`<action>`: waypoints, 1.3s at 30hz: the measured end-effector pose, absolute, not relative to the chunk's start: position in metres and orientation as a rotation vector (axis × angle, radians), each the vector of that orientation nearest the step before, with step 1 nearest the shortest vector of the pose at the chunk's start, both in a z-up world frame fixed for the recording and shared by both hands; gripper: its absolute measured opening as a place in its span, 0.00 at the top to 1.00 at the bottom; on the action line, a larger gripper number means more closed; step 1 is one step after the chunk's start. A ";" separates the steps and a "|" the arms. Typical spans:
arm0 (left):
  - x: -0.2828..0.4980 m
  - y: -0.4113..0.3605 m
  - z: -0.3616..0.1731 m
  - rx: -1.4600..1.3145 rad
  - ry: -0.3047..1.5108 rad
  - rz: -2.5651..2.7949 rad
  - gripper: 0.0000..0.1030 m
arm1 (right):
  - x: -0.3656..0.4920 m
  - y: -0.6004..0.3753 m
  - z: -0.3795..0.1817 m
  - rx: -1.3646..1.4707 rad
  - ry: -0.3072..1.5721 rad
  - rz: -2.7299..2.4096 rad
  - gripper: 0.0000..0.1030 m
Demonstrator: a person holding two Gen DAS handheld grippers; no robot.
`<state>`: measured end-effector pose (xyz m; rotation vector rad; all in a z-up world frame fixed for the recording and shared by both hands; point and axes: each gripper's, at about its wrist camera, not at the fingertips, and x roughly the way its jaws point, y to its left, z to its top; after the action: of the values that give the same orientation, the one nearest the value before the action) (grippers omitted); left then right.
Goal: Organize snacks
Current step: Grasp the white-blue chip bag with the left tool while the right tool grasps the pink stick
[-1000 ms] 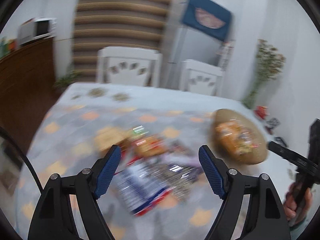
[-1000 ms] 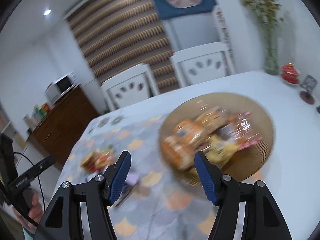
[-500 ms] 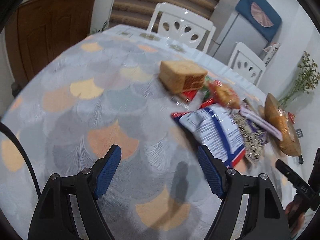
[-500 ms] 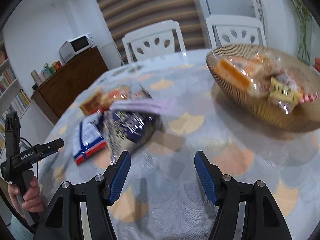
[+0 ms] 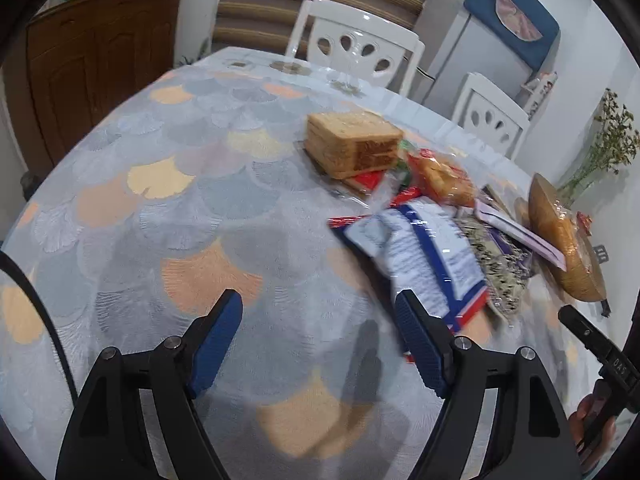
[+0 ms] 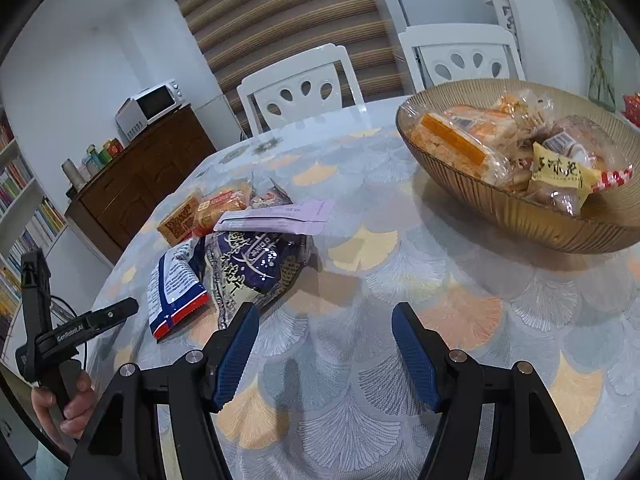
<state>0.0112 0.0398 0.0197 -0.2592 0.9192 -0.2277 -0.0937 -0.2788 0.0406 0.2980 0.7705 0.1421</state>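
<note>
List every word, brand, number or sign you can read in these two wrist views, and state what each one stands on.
"GenRobot.AI": on the left gripper's black body, right wrist view.
"BAS": partly cut off, on the right gripper's body, left wrist view.
Chinese characters on the yellow packet in the bowl: too blurred to read surely.
Purple snack bag, blue-and-white bag, lilac pouch, orange biscuit pack: print too small or blurred.

Bright indoor light, soft shadows, slight motion blur, fisheye-warped edges.

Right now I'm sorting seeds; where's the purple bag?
Right wrist view, left of centre: the purple bag lies on the table between the blue-white packet and lilac pouch.
</note>
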 end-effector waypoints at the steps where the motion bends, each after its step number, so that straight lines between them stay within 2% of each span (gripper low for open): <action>1: 0.012 0.036 0.024 -0.289 0.921 -0.250 0.26 | -0.095 -0.275 0.046 0.275 0.764 0.148 0.35; 9: 0.042 -0.008 0.032 -0.347 0.967 -0.269 0.24 | -0.066 -0.245 0.100 0.064 0.719 0.226 0.35; 12: 0.049 -0.025 0.026 -0.299 0.979 -0.257 0.24 | -0.041 -0.238 0.099 0.012 0.744 0.249 0.35; 15: 0.054 -0.035 0.023 -0.256 0.965 -0.236 0.21 | -0.023 -0.231 0.091 -0.009 0.784 0.287 0.42; 23: 0.059 -0.035 0.015 -0.273 0.965 -0.242 0.17 | -0.004 -0.201 0.072 -0.151 0.815 0.317 0.45; 29: 0.059 -0.044 0.013 -0.228 0.955 -0.222 0.13 | -0.001 -0.205 0.059 -0.162 0.845 0.298 0.56; 32: 0.060 -0.048 0.013 -0.199 0.954 -0.211 0.14 | -0.007 -0.208 0.057 -0.170 0.843 0.271 0.68; 34: 0.060 -0.050 0.014 -0.182 0.955 -0.206 0.18 | -0.011 -0.209 0.056 -0.177 0.845 0.249 0.80; 35: 0.058 -0.049 0.015 -0.177 0.951 -0.212 0.29 | -0.014 -0.211 0.055 -0.172 0.850 0.241 0.81; 39: 0.053 -0.043 0.018 -0.182 0.946 -0.230 0.41 | -0.027 -0.220 0.056 -0.114 0.859 0.206 0.88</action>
<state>0.0530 -0.0429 0.0183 -0.1824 0.9461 -0.2301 -0.0271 -0.2198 0.0558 -0.1144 0.8587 0.2057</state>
